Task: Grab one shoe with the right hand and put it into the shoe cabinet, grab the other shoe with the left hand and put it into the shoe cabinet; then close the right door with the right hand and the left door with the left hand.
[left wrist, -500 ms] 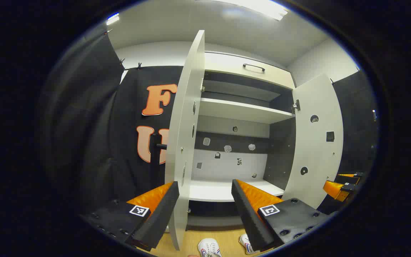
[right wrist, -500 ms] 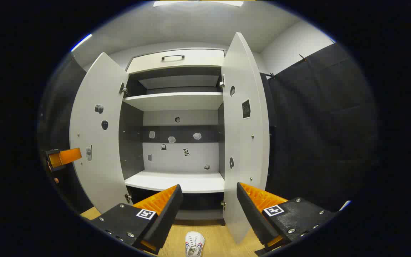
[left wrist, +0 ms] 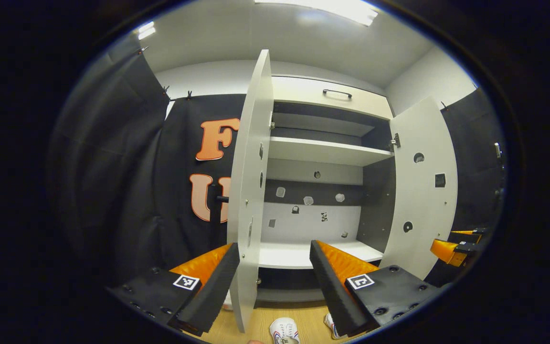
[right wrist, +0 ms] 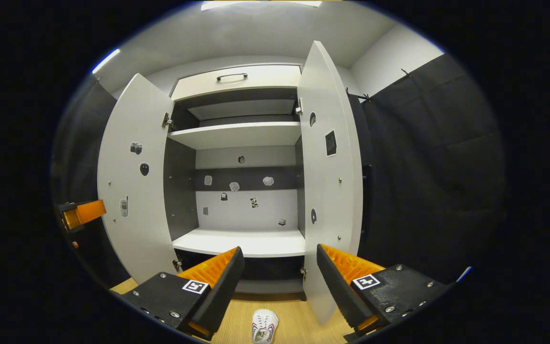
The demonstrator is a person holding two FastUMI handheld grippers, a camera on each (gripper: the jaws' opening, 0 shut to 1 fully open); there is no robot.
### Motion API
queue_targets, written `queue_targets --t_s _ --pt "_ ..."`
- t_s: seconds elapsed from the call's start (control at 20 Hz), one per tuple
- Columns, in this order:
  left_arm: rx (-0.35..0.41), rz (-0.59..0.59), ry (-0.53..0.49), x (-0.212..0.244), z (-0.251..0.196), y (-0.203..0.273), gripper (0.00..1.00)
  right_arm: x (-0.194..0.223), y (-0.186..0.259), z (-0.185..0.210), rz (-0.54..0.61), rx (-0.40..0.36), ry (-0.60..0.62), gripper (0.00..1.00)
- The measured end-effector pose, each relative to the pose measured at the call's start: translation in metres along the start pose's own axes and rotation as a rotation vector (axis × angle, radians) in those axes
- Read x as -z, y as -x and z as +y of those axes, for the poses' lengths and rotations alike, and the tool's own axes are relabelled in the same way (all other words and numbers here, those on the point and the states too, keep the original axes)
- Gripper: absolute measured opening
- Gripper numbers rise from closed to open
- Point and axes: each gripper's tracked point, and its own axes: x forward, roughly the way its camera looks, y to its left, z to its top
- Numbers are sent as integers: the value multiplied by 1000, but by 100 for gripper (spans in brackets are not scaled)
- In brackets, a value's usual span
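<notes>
Both doors of the shoe cabinet (right wrist: 241,191) stand open as the right gripper (right wrist: 279,282) and left gripper (left wrist: 275,282), jaws apart and empty, dip slightly since half a second ago toward 2 white sneakers (left wrist: 284,330) on the floor at 6 o'clock; pickup looks next.

Both doors of the shoe cabinet (right wrist: 237,76) stand wide open before my grippers, its lower shelf (right wrist: 246,241) bare and reachable. The left door (left wrist: 251,191) juts edge-on just ahead of my left gripper (left wrist: 275,282), partly blocking its way in.
</notes>
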Motion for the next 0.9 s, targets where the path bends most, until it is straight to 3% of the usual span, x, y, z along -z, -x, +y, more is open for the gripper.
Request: queue_targets --t_s 0.1,0.9 --pt "-5 -2 7 -1 0 1 99 1 -1 2 0 -7 -2 94" --pt "7 24 -7 7 -3 -4 96 40 -10 8 65 -13 0 94"
